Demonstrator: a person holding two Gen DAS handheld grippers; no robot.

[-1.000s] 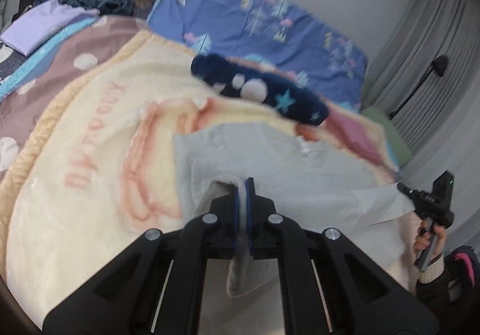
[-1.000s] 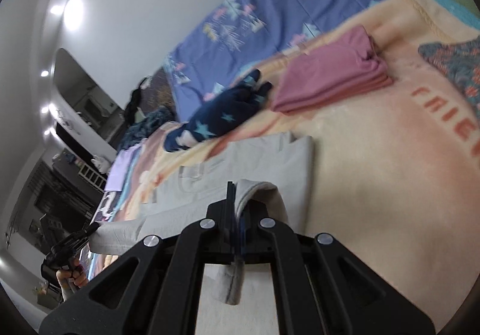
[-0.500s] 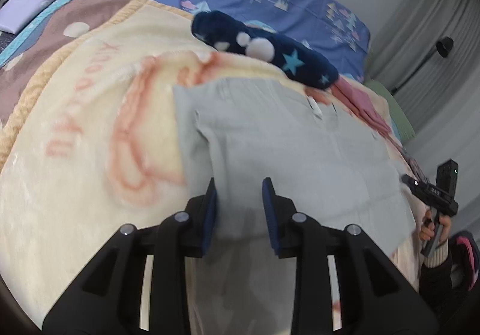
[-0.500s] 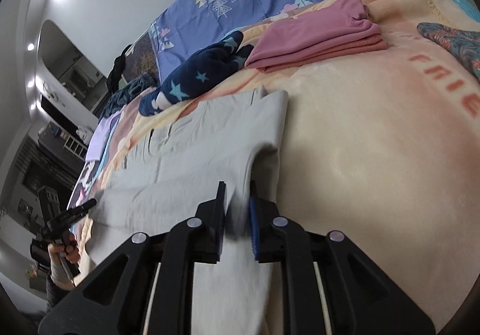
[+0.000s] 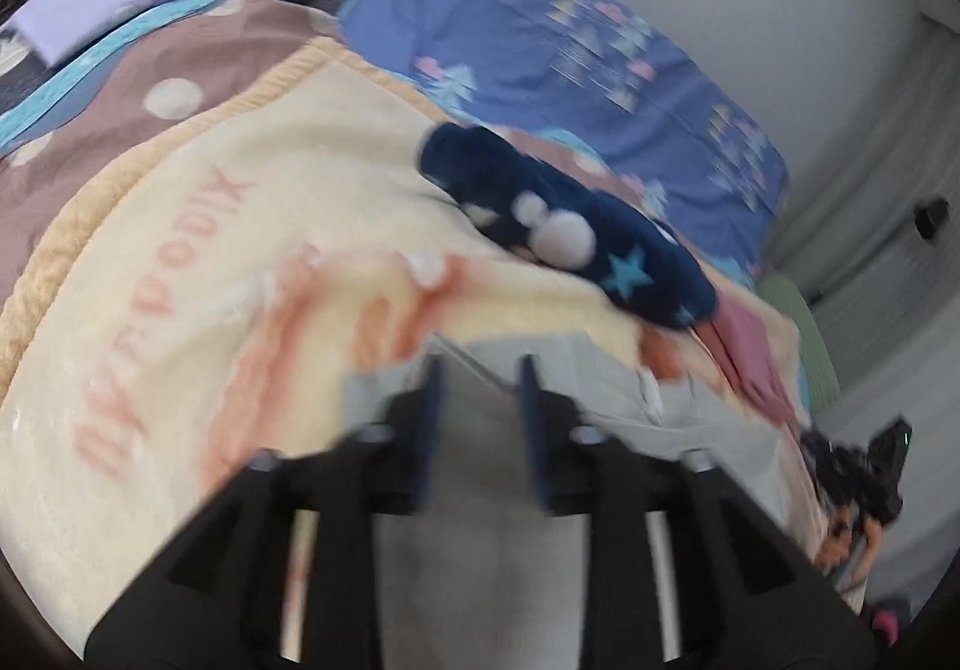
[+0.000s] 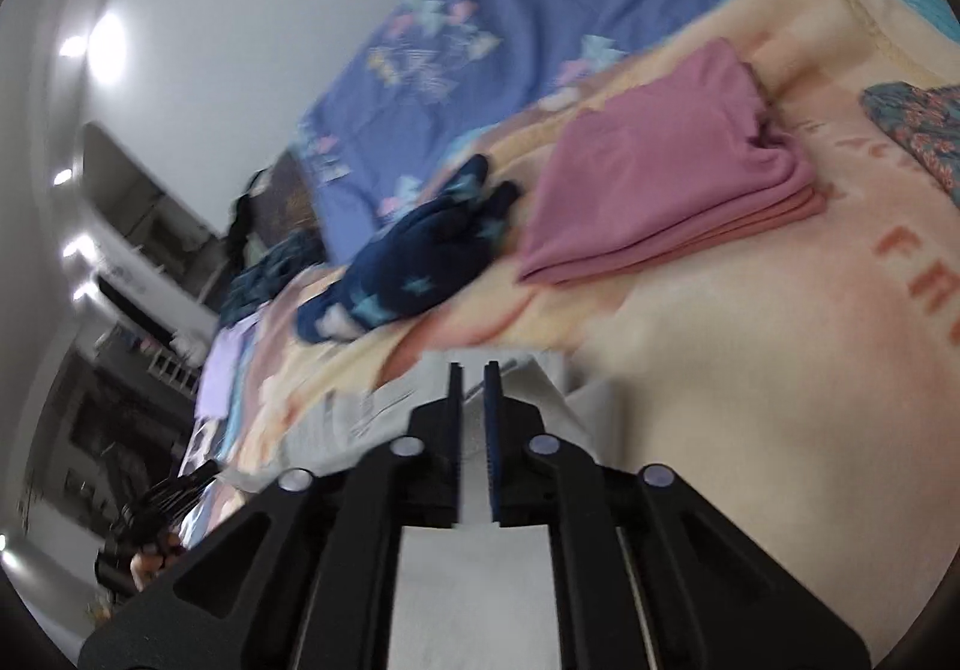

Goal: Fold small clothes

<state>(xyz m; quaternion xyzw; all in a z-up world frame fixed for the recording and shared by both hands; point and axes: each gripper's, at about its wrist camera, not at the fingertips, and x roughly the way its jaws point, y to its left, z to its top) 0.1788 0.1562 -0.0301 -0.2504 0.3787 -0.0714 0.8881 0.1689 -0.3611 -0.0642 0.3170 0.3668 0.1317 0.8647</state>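
A light grey garment (image 5: 606,430) lies flat on the cream blanket (image 5: 198,274), mostly under both grippers. My left gripper (image 5: 478,370) is open and empty above the garment's left part. In the right wrist view the grey garment (image 6: 384,406) shows below my right gripper (image 6: 474,370), whose jaws stand a little apart with nothing between them. The other gripper shows at the far edge of each view, at right (image 5: 864,472) and at lower left (image 6: 156,514).
A navy star-print garment (image 5: 570,232) lies bunched behind the grey one. A folded pink stack (image 6: 660,172) sits on the blanket to the right, and a patterned teal cloth (image 6: 918,130) beyond it. A blue patterned bedsheet (image 5: 570,52) lies at the back.
Both grippers let go of the grey garment, which now lies flat. Since then both have pulled back and tilted up, so less of the garment shows.
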